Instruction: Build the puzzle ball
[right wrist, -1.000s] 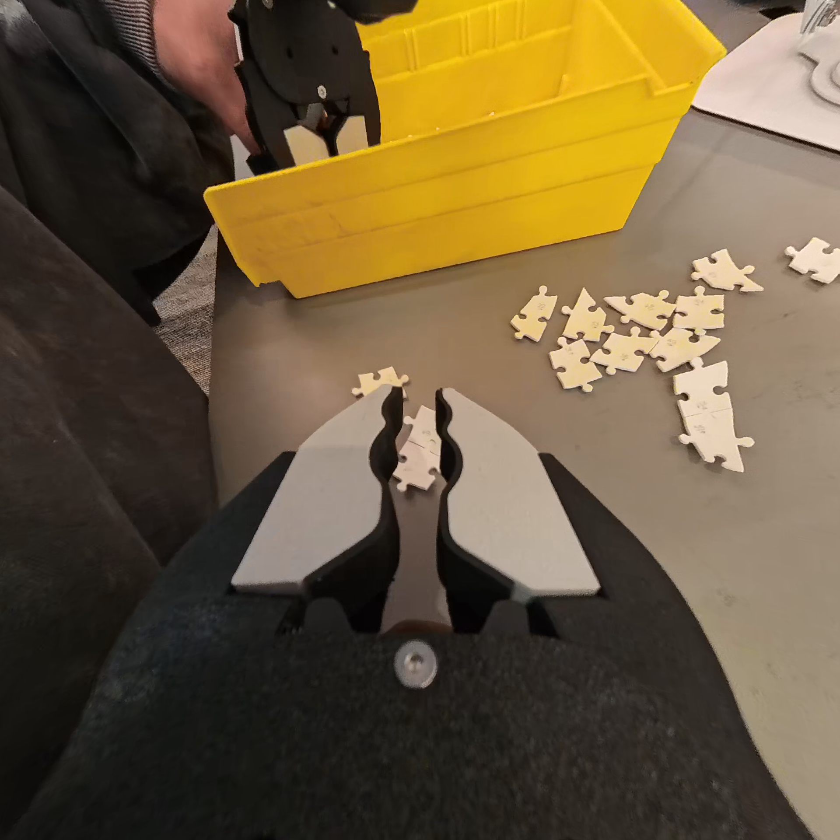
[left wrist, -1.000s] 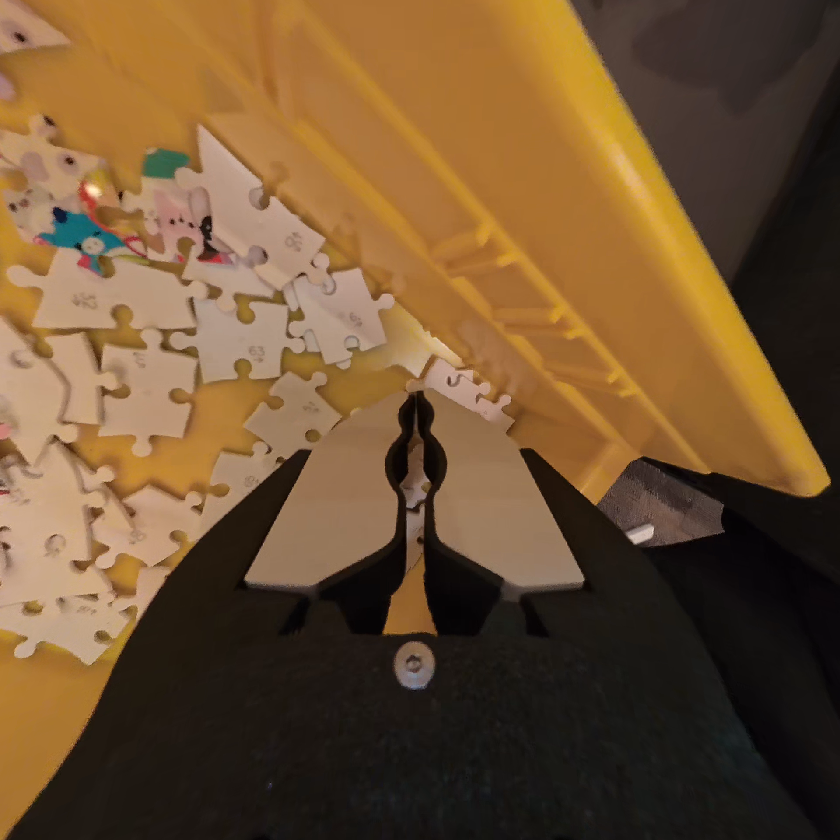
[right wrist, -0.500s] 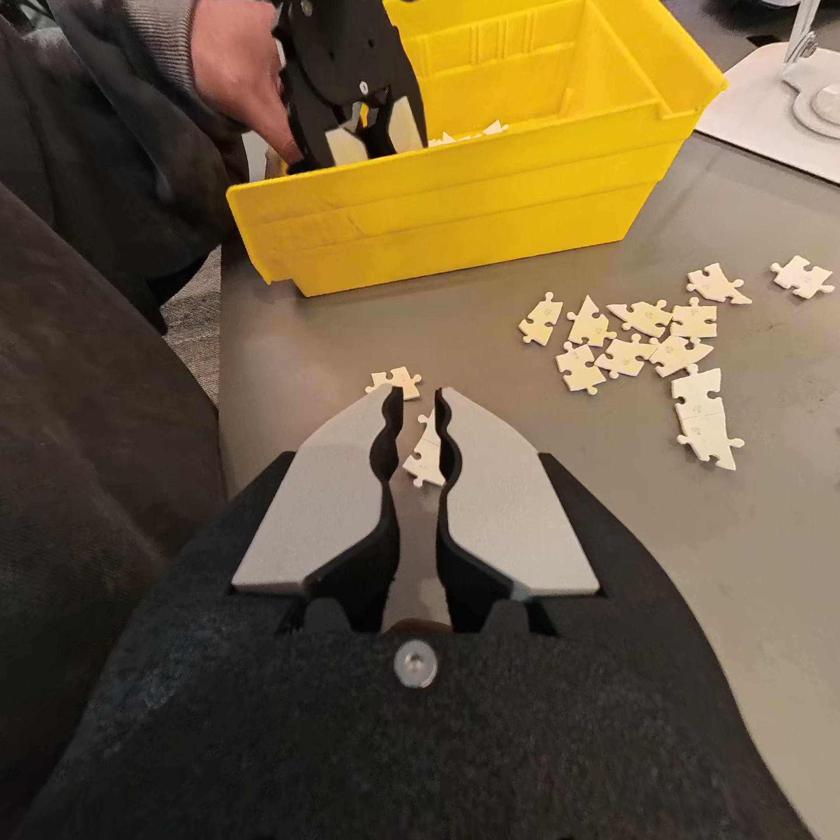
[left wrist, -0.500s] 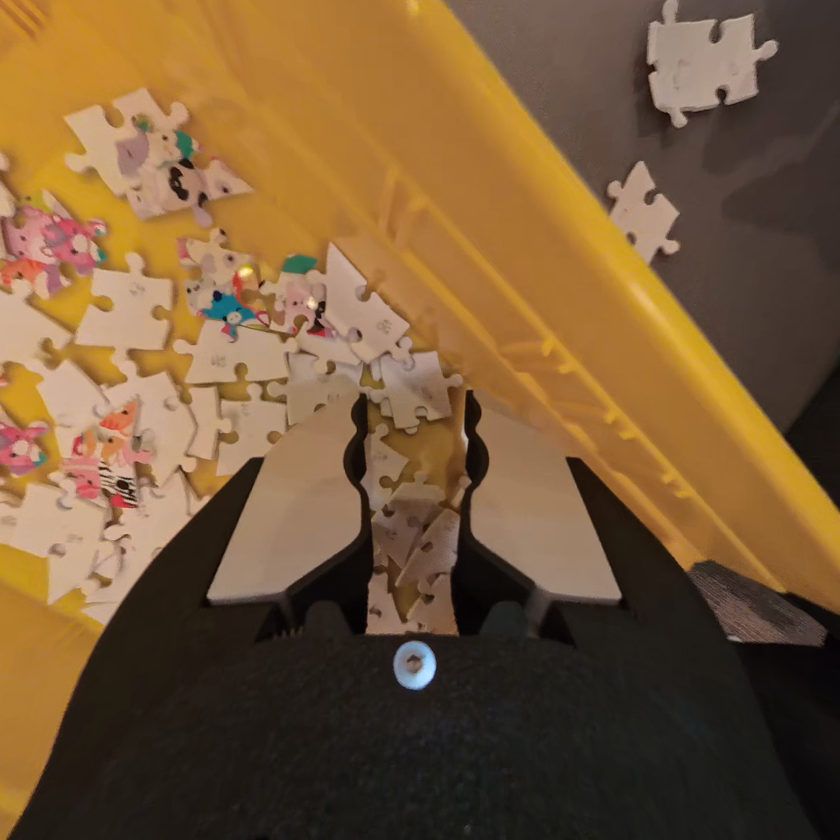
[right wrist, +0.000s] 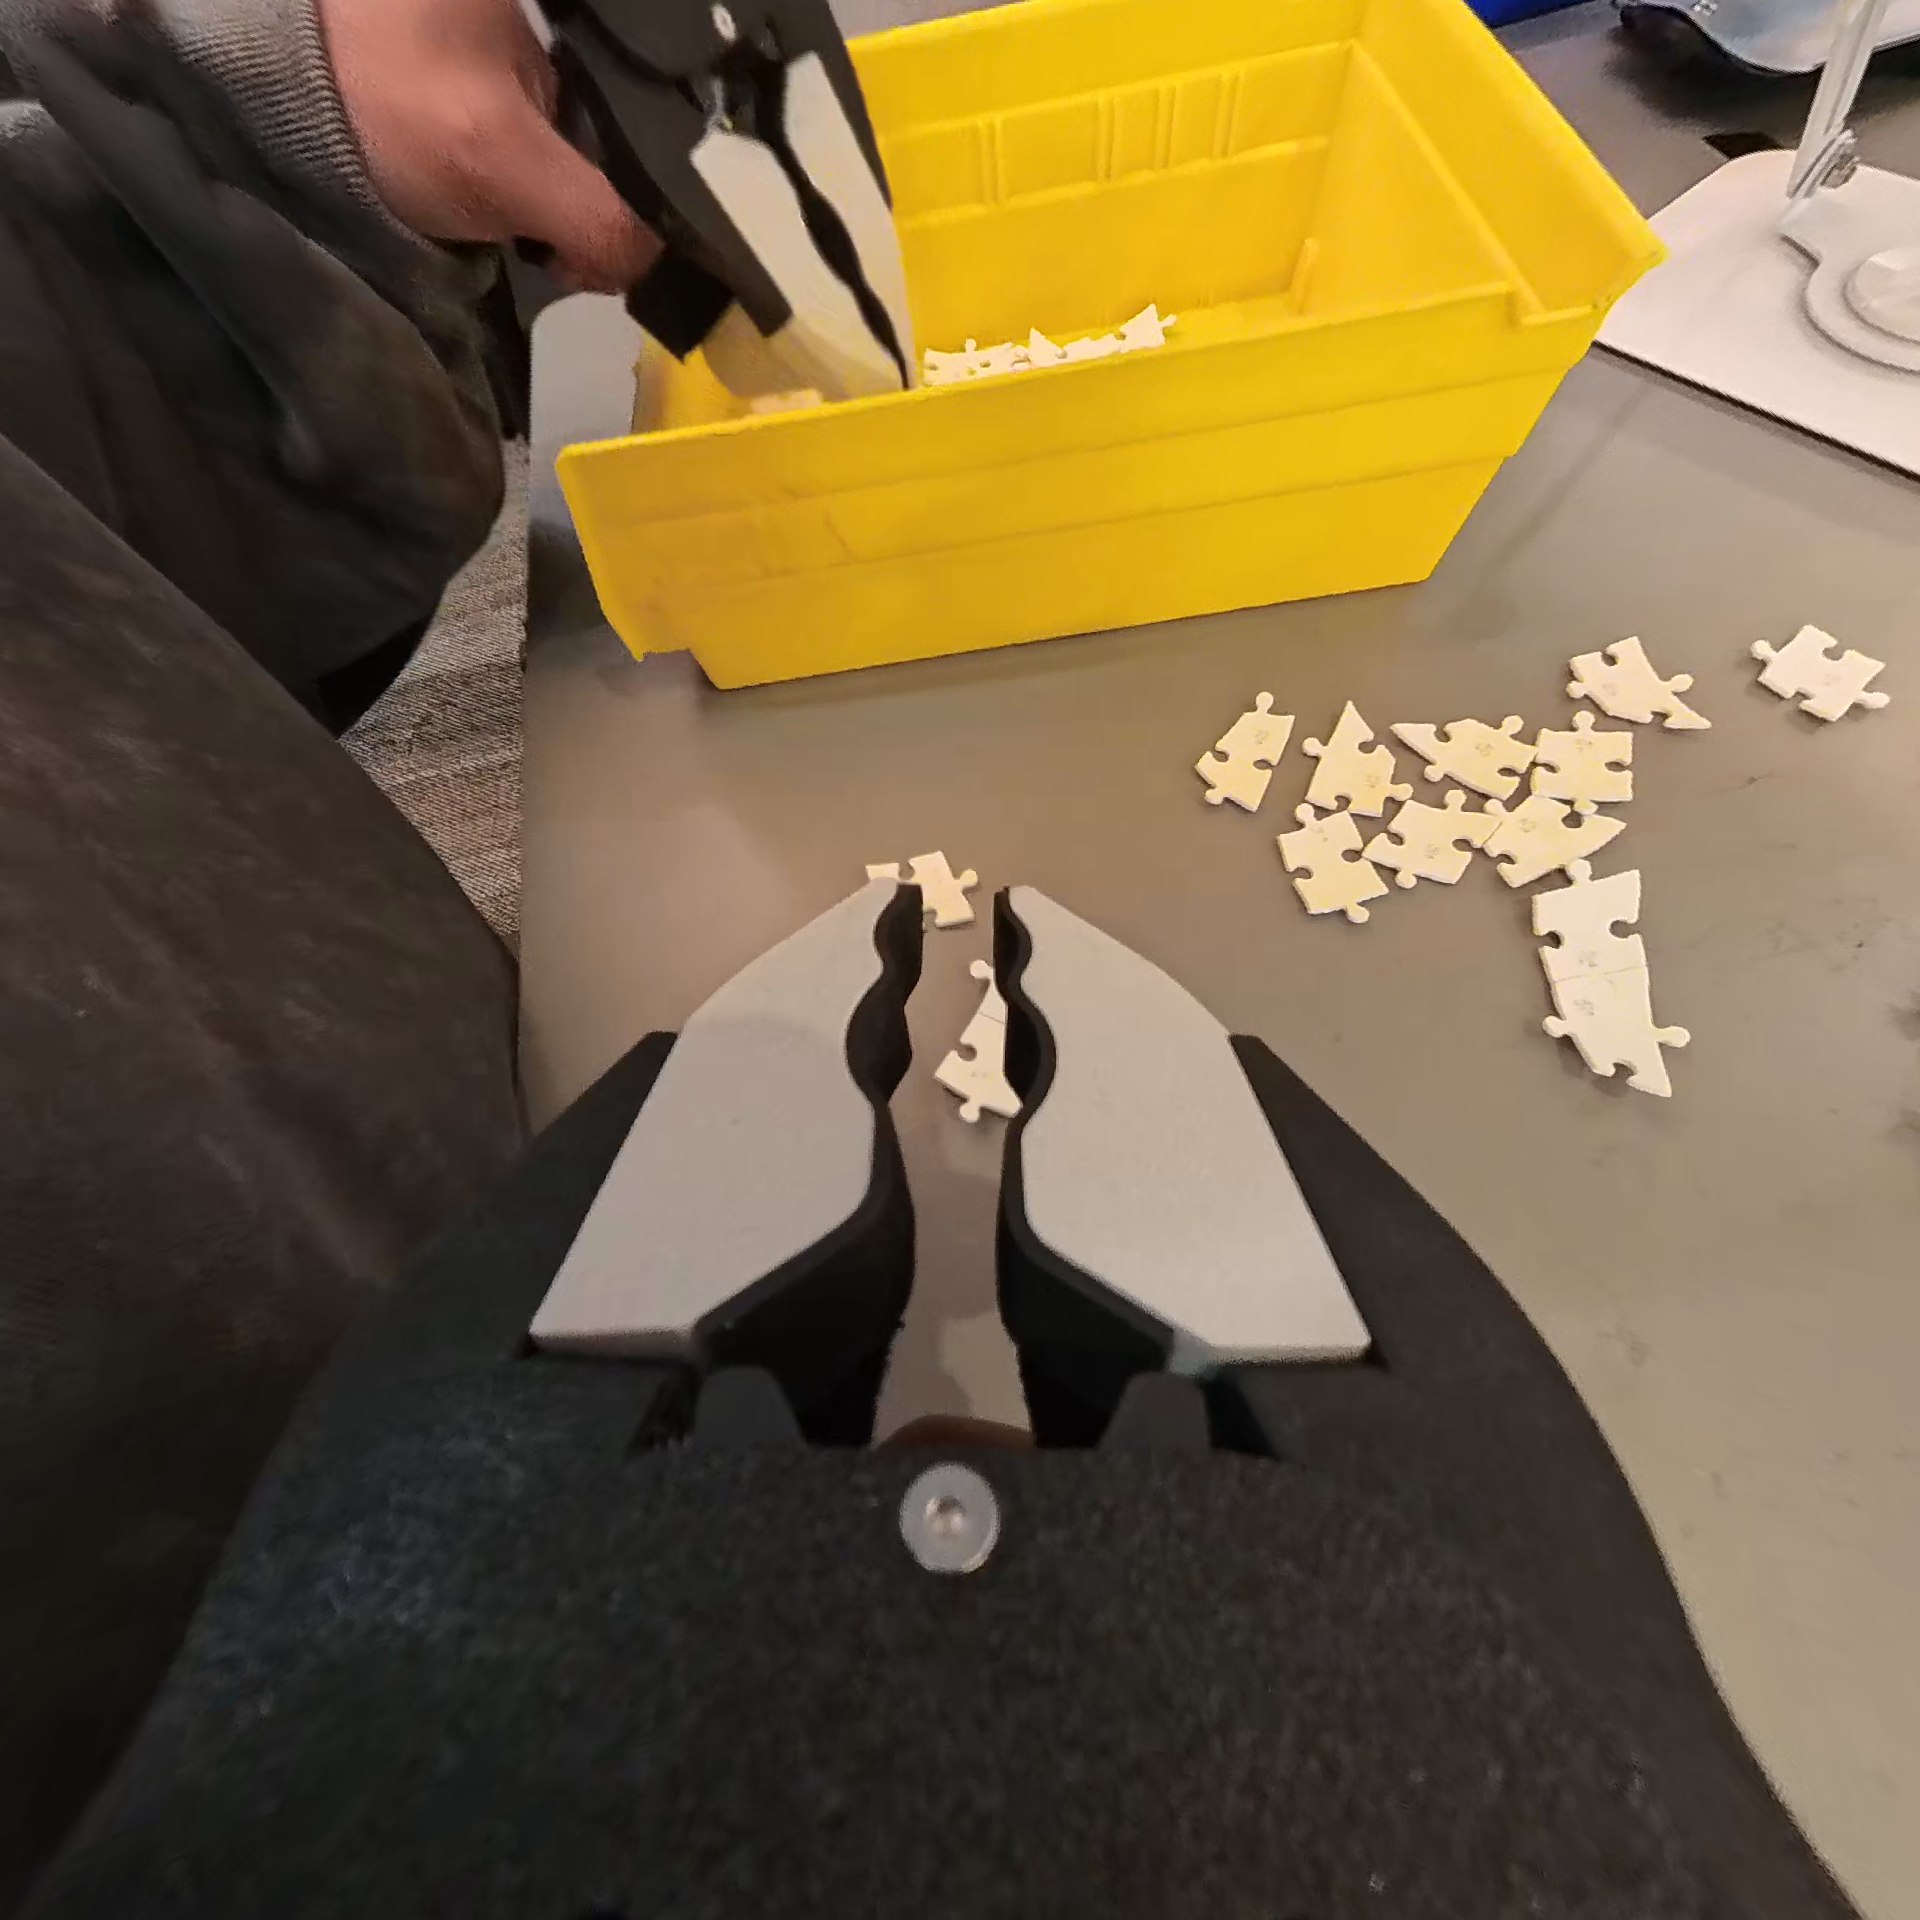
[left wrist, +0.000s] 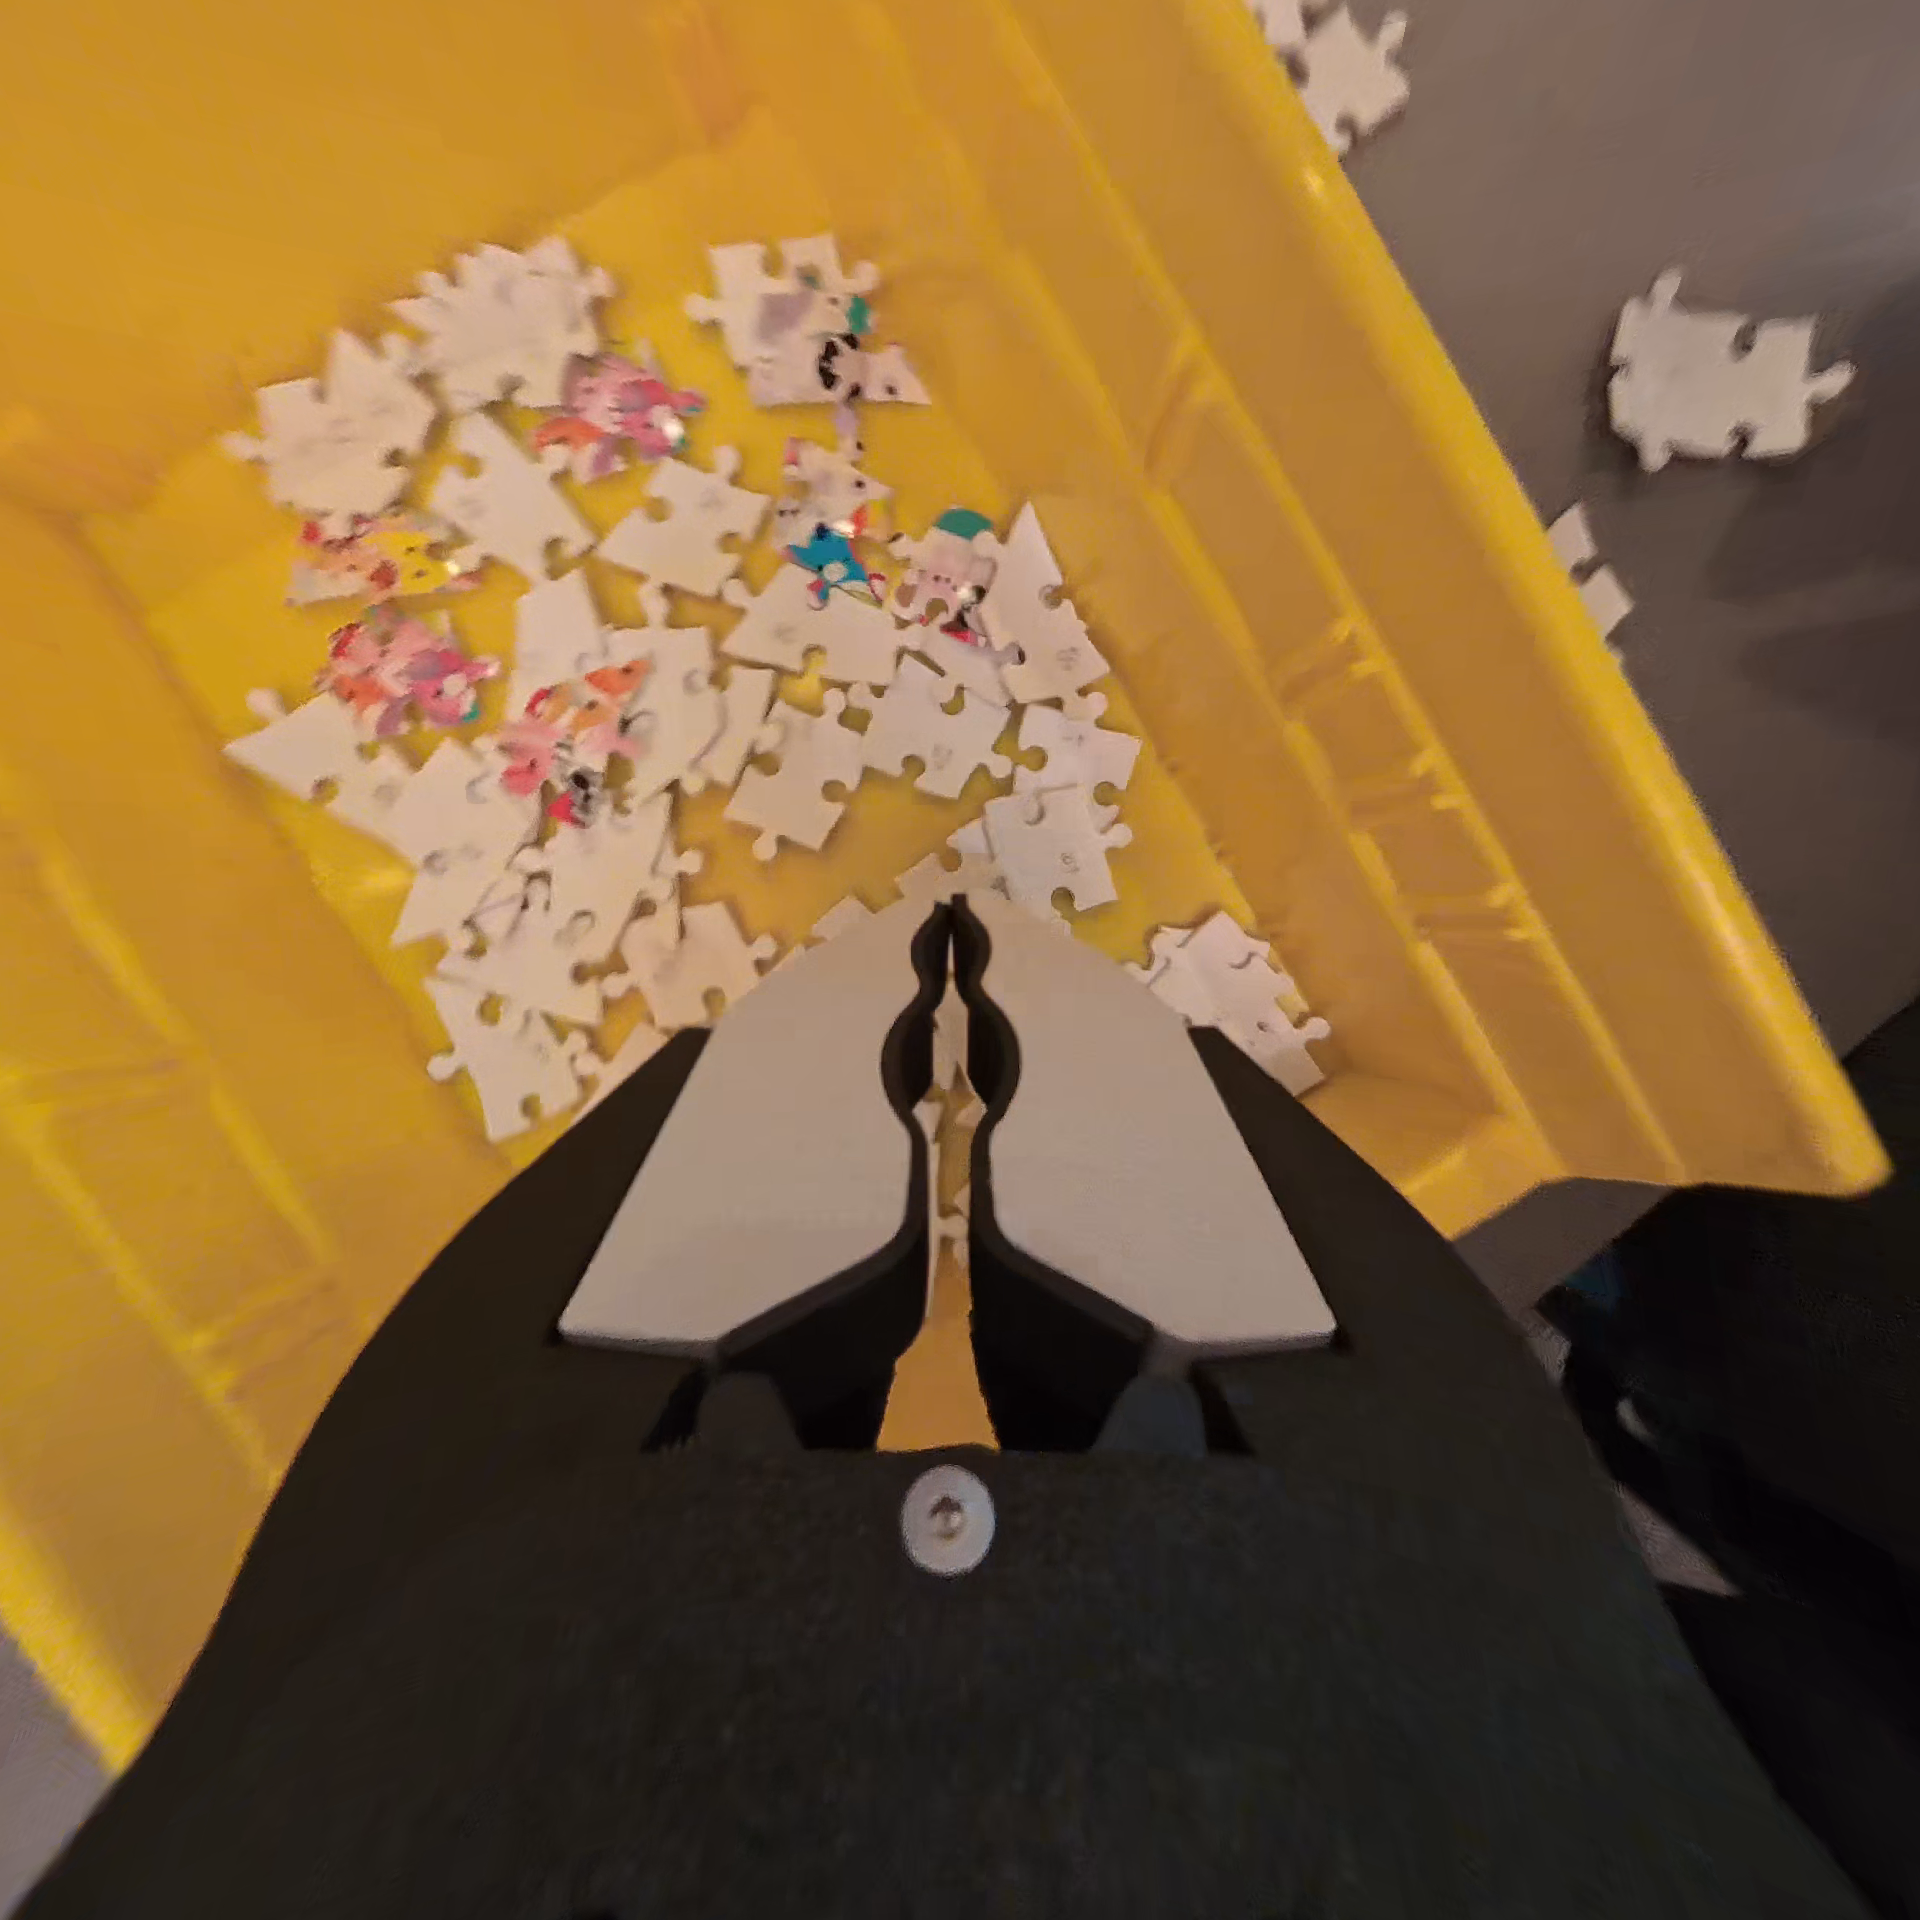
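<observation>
The left gripper [left wrist: 951, 914] has its jaws closed tip to tip inside the yellow bin [left wrist: 1351, 675], above the loose puzzle pieces [left wrist: 790, 769]; whether a piece is pinched I cannot tell. An empty or thin pinch could drop a piece back. The right gripper [right wrist: 956, 904], jaws slightly open and empty, hovers over joined pieces [right wrist: 982, 1049] near the surface's [right wrist: 1143, 665] left edge. Only the left wrist view shows the bin's printed pieces; only the right shows the sorted cluster [right wrist: 1455, 810].

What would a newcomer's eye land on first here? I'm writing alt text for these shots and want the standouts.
First, the bright yellow bin at the table's far left edge, with a heap of puzzle pieces on its floor, mostly blank side up, a few showing colourful cartoon prints. The left tongs dip into it, tips closed. Nearer, the right tongs sit slightly open above the grey table, with a loose cluster of pieces to their right.
</observation>
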A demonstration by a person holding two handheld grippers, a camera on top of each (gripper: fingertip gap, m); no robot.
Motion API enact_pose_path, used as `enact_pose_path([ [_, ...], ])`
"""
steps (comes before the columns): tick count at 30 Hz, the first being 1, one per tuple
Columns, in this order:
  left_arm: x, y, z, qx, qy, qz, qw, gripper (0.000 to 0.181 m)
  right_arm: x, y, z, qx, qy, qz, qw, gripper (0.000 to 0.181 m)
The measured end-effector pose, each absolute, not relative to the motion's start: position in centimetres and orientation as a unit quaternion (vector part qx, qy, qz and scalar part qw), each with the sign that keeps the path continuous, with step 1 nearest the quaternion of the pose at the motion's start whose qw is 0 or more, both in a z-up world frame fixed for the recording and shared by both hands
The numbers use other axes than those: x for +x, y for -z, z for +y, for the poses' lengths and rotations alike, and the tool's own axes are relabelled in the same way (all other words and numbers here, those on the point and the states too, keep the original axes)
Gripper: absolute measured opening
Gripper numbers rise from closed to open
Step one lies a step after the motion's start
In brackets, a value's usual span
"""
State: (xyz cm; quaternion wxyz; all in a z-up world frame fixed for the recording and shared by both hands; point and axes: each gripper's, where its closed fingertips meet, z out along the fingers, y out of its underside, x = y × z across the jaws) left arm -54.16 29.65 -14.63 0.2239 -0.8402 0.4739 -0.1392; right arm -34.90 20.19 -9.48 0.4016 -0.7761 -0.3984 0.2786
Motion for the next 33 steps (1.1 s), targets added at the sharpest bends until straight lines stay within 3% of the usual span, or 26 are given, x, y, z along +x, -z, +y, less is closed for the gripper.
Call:
enact_pose_path([
  [3, -54.5, 13.5, 28.8, -0.844, 0.173, 0.446, 0.245, 0.003, -35.3, 9.3, 20.1, -0.772, -0.285, -0.403, 0.401, 0.013],
  [7, -53.9, 15.2, 28.1, -0.843, 0.159, 0.464, 0.221, 0.036, -36.0, 9.5, 19.6, -0.766, -0.283, -0.419, 0.396, 0.013],
  [13, -52.5, 18.7, 28.0, -0.822, 0.114, 0.535, 0.158, 0.056, -36.2, 9.5, 18.8, -0.766, -0.268, -0.428, 0.397, 0.013],
  [18, -51.9, 19.0, 28.4, -0.812, 0.102, 0.557, 0.142, 0.046, -35.7, 8.9, 19.0, -0.770, -0.263, -0.416, 0.406, 0.013],
  [26, -51.9, 18.5, 27.8, -0.818, 0.118, 0.544, 0.144, 0.017, -35.4, 8.4, 18.8, -0.767, -0.259, -0.418, 0.411, 0.013],
  [28, -52.1, 17.9, 28.0, -0.827, 0.124, 0.524, 0.158, 0.003, -35.4, 8.3, 18.6, -0.766, -0.262, -0.418, 0.411, 0.013],
  [33, -52.9, 15.9, 28.1, -0.849, 0.145, 0.469, 0.193, 0.002, -35.0, 7.5, 17.8, -0.757, -0.261, -0.424, 0.424, 0.012],
])
